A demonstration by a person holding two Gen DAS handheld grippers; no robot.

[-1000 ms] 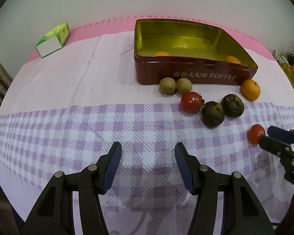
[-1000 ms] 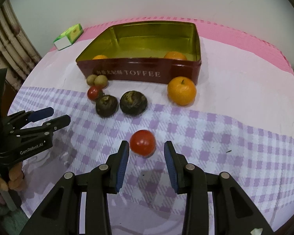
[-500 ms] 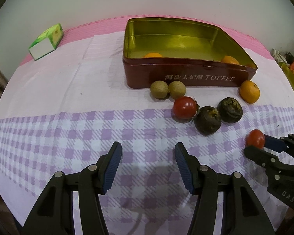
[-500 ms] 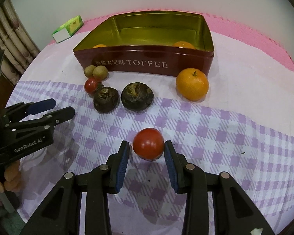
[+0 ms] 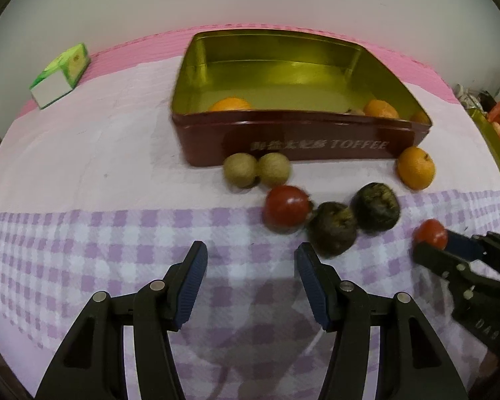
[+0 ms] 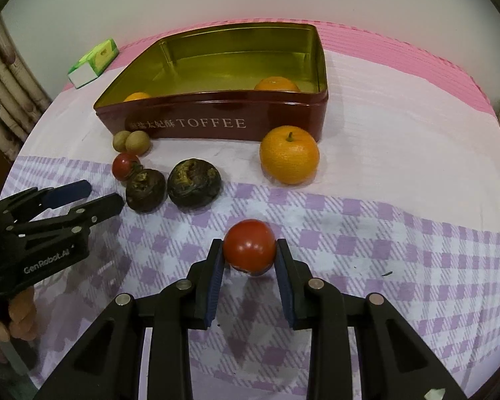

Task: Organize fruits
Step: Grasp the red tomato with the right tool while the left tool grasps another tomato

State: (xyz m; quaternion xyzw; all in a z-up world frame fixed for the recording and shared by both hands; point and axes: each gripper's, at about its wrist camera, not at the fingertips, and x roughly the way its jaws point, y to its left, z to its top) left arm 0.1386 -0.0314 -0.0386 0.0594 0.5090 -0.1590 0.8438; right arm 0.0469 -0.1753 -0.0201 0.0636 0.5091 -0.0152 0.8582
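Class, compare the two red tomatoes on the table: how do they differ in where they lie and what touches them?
The near tomato sits alone between the right gripper pads, which have just been closing on it; the far tomato lies ungripped against a dark fruit. Both are red, round and outside the tin.

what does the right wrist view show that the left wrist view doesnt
Only the right wrist view: both pads of the right gripper, which has just been closing, meet the near tomato, and fingers hold the other tool. Only the left wrist view: the left gripper open over bare cloth, and clutter at the right edge. Both: the toffee tin, the loose orange.
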